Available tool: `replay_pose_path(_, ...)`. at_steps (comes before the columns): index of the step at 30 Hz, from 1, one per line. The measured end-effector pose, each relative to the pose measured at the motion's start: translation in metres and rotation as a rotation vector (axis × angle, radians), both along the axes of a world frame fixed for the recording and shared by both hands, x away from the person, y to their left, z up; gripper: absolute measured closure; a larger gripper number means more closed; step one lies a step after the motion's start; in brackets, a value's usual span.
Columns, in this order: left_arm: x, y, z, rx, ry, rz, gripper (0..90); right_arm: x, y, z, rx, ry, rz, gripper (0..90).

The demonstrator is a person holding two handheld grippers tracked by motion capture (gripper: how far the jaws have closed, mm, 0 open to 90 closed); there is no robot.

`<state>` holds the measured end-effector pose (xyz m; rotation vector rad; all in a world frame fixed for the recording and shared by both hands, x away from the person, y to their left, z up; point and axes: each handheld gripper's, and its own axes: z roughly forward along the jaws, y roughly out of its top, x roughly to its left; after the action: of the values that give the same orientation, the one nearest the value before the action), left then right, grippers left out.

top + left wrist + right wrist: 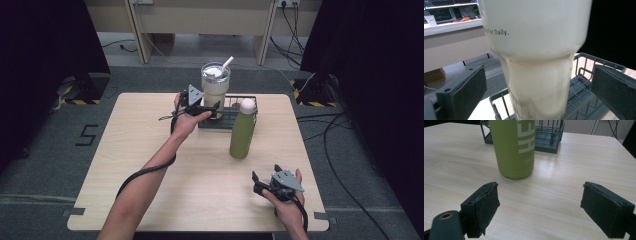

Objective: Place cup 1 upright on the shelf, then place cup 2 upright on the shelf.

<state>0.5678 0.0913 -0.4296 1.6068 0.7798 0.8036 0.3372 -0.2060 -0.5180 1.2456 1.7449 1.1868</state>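
A cream tumbler (215,85) with a lid and straw stands in the left end of a dark wire basket (247,102) at the table's far side. My left gripper (214,109) is open at the tumbler's lower part. In the left gripper view the tumbler (536,62) sits between the two pads (470,91) with a gap on each side. A green bottle (243,131) with a white cap stands upright just in front of the basket. My right gripper (256,183) is open near the table's front right, holding nothing; its view faces the bottle (515,147) across bare wood.
The light wooden table (150,170) has bare surface on its left and front. The basket's wire rim (586,58) rises around the tumbler's base. The basket (549,143) stands behind the bottle. Cables lie on the floor at the right.
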Motion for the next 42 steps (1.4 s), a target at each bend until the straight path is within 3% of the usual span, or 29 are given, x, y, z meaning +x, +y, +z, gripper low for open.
replay_pose_path(18, -0.040, 0.016, 0.008, -0.008, -0.040, -0.017, 0.0, -0.002, 0.003, 0.002, 0.004, -0.014, 0.016, 12.4)
replay_pose_path(24, -0.048, 0.022, 0.012, -0.004, -0.048, -0.015, 0.0, -0.003, 0.002, 0.003, -0.005, -0.025, 0.040, 6.8)
replay_pose_path(34, -0.057, 0.031, 0.009, -0.001, -0.049, -0.010, 0.0, -0.003, -0.001, 0.008, 0.004, -0.043, 0.022, 8.9)
replay_pose_path(42, -0.062, 0.038, 0.005, -0.007, -0.048, -0.007, 0.0, -0.001, 0.001, 0.011, -0.011, -0.063, 0.043, 9.0)
